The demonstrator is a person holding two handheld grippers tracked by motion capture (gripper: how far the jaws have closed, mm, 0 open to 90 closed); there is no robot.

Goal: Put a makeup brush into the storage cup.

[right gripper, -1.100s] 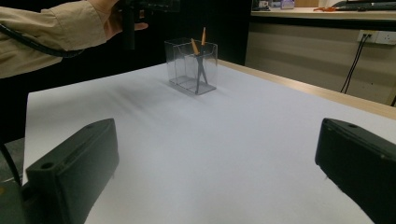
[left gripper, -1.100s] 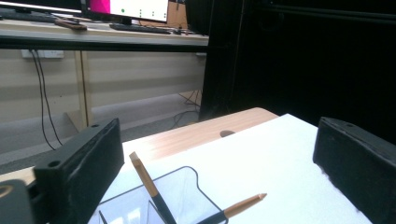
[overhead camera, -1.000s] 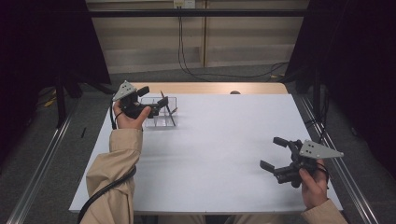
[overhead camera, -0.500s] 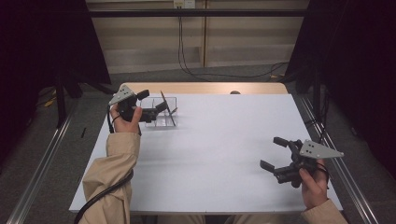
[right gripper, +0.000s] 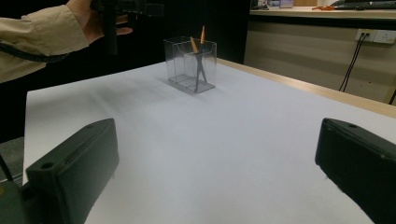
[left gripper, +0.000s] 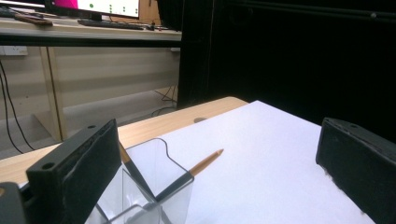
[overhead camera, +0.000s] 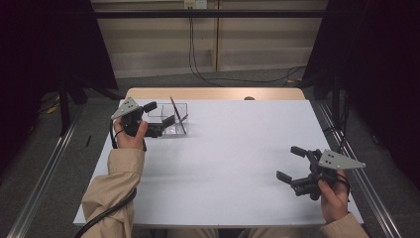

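The fingers of the left gripper [overhead camera: 159, 114] stand wide apart with nothing between them; in the left gripper view they are two blocky black slabs with flat, matte inner faces, one at each lower corner, and bare table shows in the gap. They hang just beside a clear plastic holder [overhead camera: 171, 120], on its near-left side; whether the lower finger touches its wall cannot be told from the high view. The holder is a small box of thin, glossy, see-through sheet, split into compartments by a clear divider, with a scooped dip in its upper rim. Two pencils [left gripper: 206, 162] lean in it, crossing each other; they are slim, dark along the shaft and orange-brown at the upper ends, and both tilt past the rim.

The right gripper [overhead camera: 294, 163] is likewise spread wide and holds nothing. Its black fingers point across the table [overhead camera: 237, 148] toward the left, well apart from the holder, which stands in the far left part of the tabletop. A grey three-cornered plate sits on top of each gripper, and a black cable trails from the left one along a tan sleeve [overhead camera: 111, 183].

The table is covered by a smooth white sheet, with a strip of pale wood showing along its far edge.
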